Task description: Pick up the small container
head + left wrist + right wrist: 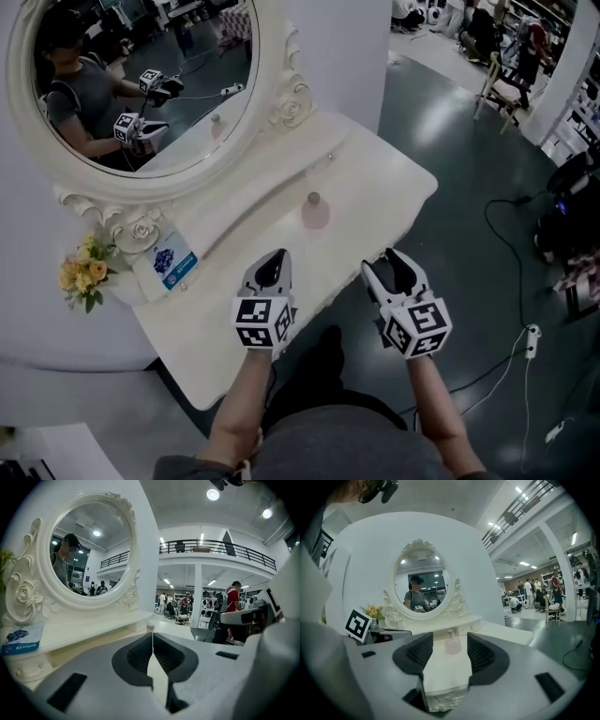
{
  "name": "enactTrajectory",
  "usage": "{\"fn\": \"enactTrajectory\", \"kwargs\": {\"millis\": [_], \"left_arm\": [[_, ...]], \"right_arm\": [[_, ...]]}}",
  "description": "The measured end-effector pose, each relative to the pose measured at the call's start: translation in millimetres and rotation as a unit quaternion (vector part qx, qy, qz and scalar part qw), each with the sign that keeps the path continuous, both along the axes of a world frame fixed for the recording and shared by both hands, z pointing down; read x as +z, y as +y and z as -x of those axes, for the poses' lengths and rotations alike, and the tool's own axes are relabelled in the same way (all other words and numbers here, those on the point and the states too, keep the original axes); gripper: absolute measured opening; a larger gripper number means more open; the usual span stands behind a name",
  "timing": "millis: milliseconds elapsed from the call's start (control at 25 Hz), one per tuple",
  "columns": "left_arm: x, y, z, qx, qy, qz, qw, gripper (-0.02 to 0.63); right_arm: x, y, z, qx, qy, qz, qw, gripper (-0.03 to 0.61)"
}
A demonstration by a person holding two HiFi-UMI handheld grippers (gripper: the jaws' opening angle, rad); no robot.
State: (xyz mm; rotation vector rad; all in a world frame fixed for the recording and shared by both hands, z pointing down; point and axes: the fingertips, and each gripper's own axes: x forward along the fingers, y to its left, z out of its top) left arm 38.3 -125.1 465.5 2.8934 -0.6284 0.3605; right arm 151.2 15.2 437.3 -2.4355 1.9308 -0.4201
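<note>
Bottle [315,211] stands on the table [375,169], ahead of our right gripper [392,265], jaws apart and empty, left gripper [274,262] with jaws together; we judge it light, rigid, slick, perhaps breakable glass, best pinched round the squat body, not the narrow neck.

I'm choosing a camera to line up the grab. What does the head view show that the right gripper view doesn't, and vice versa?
Only the head view: the blue-and-white printed card and black floor cables. Only the right gripper view: the black-railed balcony overhead, and the small pink translucent bottle centred ahead of the open right gripper. Both: that bottle, the ornate white oval mirror, the yellow flowers.
</note>
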Motion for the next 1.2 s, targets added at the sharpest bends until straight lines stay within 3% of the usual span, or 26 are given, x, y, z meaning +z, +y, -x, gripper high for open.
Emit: {"fn": "enactTrajectory", "kwargs": {"millis": [520,1000,1200], "left_arm": [[15.5,-67.3,-23.0,-0.029,-0.007,0.025,0.9992,0.009],[24.6,-90.3,-22.5,-0.064,-0.008,0.036,0.9973,0.009],[25.6,-100.0,-20.8,-0.1,-0.006,0.041,0.9941,0.009]], "right_arm": [[9.4,-93.4,-25.8,-0.046,0.001,0.019,0.999,0.247],[25.6,-148.3,-24.6,-0.106,0.008,0.042,0.993,0.256],[35.8,-174.0,-25.9,-0.149,0.003,0.051,0.987,0.259]]}}
